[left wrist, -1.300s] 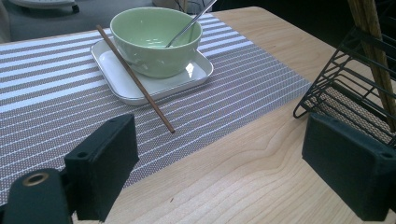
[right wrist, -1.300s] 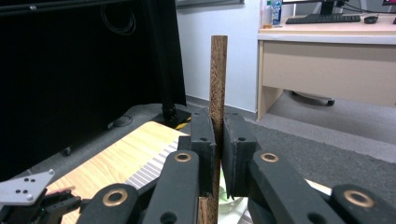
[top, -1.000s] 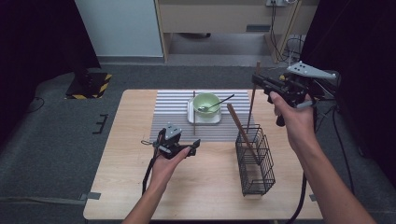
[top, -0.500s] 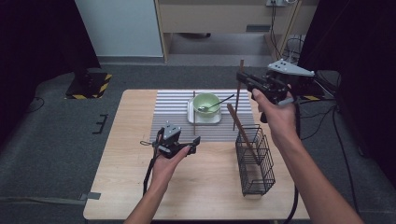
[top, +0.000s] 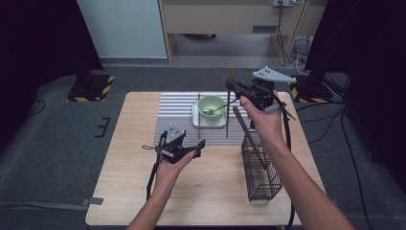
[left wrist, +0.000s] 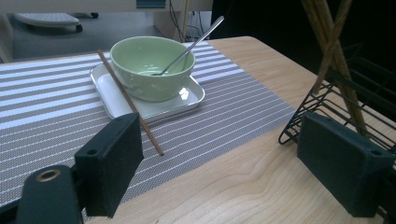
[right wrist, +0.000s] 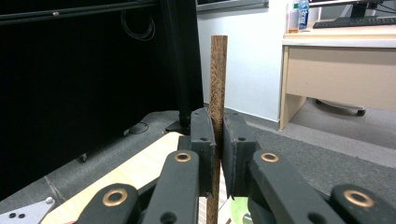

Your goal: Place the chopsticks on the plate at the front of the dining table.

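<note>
High view: the right gripper [top: 231,89] holds a thin brown chopstick [top: 228,117] upright, just right of the green bowl [top: 212,105]. The left gripper [top: 198,145] hovers open and empty.

Right gripper view: both jaws clamp the grainy wooden chopstick [right wrist: 217,79].

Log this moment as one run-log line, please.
right gripper: shut on chopstick, held upright above bowl | left gripper: open, empty, over table | second chopstick: leaning on tray
</note>
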Motion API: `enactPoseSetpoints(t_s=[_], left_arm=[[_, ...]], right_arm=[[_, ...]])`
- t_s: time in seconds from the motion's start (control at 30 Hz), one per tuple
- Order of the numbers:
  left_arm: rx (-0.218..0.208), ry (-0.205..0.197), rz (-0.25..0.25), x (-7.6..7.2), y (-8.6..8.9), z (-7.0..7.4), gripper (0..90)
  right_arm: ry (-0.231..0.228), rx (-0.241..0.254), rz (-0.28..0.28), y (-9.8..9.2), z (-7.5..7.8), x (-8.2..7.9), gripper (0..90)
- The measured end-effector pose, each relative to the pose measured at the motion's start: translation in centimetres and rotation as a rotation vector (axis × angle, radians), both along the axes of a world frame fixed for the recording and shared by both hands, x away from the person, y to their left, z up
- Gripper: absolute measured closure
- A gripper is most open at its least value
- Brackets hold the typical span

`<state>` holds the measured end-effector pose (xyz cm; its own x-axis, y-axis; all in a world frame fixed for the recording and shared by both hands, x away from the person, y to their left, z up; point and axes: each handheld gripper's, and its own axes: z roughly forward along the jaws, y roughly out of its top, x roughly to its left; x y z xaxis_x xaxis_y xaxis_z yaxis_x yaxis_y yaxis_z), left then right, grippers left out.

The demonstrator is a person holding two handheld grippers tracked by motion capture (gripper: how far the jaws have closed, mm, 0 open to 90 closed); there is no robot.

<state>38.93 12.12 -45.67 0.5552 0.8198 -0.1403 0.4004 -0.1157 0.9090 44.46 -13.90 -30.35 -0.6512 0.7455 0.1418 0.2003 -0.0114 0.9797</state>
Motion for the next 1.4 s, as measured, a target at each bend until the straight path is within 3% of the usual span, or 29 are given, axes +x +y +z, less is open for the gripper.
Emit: enactPoseSetpoints(t_s=[0.17, 0.33, 0.5, 0.9, 1.07, 1.4], left_arm=[[-0.036, -0.014, -0.034, 0.0, -0.5, 0.6, 15.8], [-0.027, -0.015, -0.049, 0.3, -1.1, 0.6, 17.0], [-0.045, -0.002, -0.067, 0.6, -1.8, 0.3, 18.8], [-0.025, -0.032, -0.131, 0.4, -3.6, 0.3, 31.2], [-0.019, -0.029, -0.132, 0.5, -3.7, 0.1, 34.3], [-0.059, -0.002, -0.132, 0.9, -4.6, -0.4, 39.9]], right_arm=[[0.007, 0.0, -0.007, 0.1, -0.7, 0.3, 84.4], [0.024, 0.014, -0.019, 0.1, -1.5, 0.7, 84.4], [0.03, 0.026, -0.02, 0.5, -2.0, 0.6, 84.4], [0.033, 0.031, -0.011, 1.2, -2.7, 0.3, 84.4], [0.041, 0.03, -0.003, 1.4, -3.1, 0.3, 84.4], [0.061, 0.032, 0.008, 1.7, -3.4, 0.2, 84.4]])
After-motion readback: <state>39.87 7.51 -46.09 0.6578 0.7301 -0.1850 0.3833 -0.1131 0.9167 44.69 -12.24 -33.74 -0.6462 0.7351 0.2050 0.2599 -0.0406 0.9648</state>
